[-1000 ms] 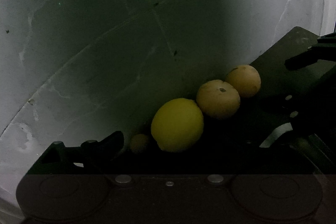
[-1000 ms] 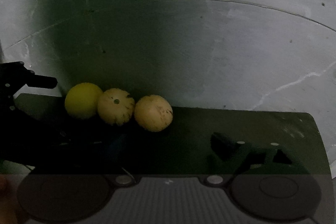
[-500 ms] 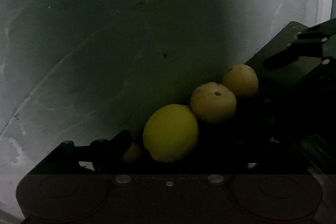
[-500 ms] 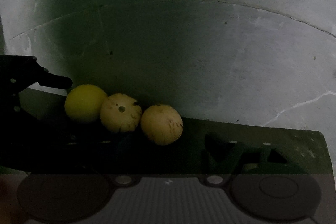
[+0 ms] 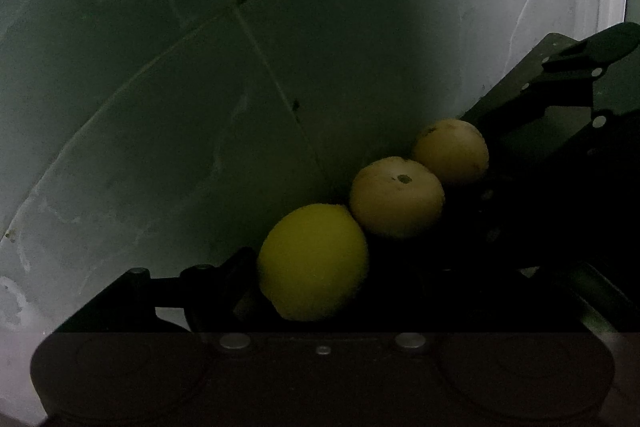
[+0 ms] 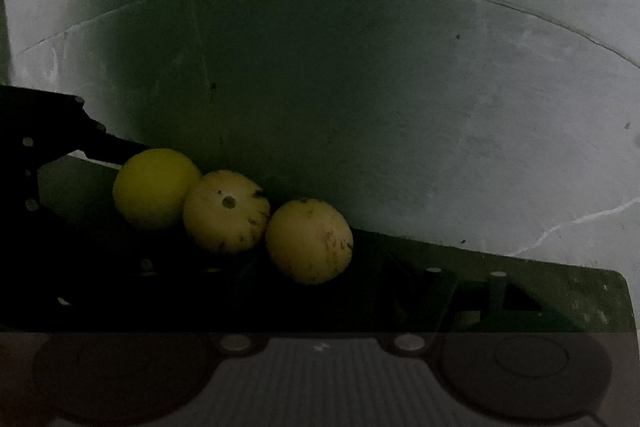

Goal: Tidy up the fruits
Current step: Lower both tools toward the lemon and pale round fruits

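where left fingers (image 5: 224,279) spread, lemon (image 5: 312,263) between

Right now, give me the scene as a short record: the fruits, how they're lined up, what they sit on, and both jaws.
fruits: lemon; stem-dimple fruit; speckled fruit
arrangement: one row, neighbours touching or nearly so
order, right wrist view: lemon left, speckled fruit right
surface: dark board on pale cracked floor
left gripper: jaws spread, lemon between, no clamp visible
right gripper: jaws spread, holding nothing
lighting: dim
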`<state>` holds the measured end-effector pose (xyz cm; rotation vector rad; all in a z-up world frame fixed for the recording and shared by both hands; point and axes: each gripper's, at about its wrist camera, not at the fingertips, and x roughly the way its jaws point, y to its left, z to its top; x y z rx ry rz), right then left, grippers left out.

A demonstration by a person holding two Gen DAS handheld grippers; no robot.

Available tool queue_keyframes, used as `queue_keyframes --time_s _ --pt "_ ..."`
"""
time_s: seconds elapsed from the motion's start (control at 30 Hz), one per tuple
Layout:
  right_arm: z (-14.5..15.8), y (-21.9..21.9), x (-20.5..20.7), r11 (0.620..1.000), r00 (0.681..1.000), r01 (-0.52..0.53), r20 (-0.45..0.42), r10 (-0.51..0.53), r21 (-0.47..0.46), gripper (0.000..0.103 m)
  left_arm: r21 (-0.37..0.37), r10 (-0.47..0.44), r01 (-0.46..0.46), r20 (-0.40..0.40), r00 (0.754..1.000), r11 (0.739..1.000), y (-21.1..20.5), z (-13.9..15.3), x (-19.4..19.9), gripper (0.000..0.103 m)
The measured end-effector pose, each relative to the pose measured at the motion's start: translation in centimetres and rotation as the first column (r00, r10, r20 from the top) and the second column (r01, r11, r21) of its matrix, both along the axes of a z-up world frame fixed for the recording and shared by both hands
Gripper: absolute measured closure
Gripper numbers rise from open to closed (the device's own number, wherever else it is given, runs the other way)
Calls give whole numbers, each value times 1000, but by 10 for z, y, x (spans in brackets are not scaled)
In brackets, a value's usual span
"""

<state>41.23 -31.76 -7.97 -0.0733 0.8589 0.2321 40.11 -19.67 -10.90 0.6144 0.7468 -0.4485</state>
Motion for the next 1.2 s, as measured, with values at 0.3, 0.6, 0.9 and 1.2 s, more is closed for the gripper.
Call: queue_keyframes --time_s 0.3,0.6,0.9,1.2 --pt "-7 -4 0 999 999 -32 17 31 5 38 0 24 -24 11 1000 1000 4 -3 4 43" --pt "-10 3 -5 999 999 -32 27 32 -1 51 -31 58 -58 2 998 998 6 -3 6 44" --pt "-13 2 -27 1000 998 -13 56 12 27 51 -66 100 -102 -30 995 993 12 2 -5 45" --pt "4 3 -48 999 996 12 93 -16 44 52 -91 114 -117 -46 992 989 11 0 -18 45"
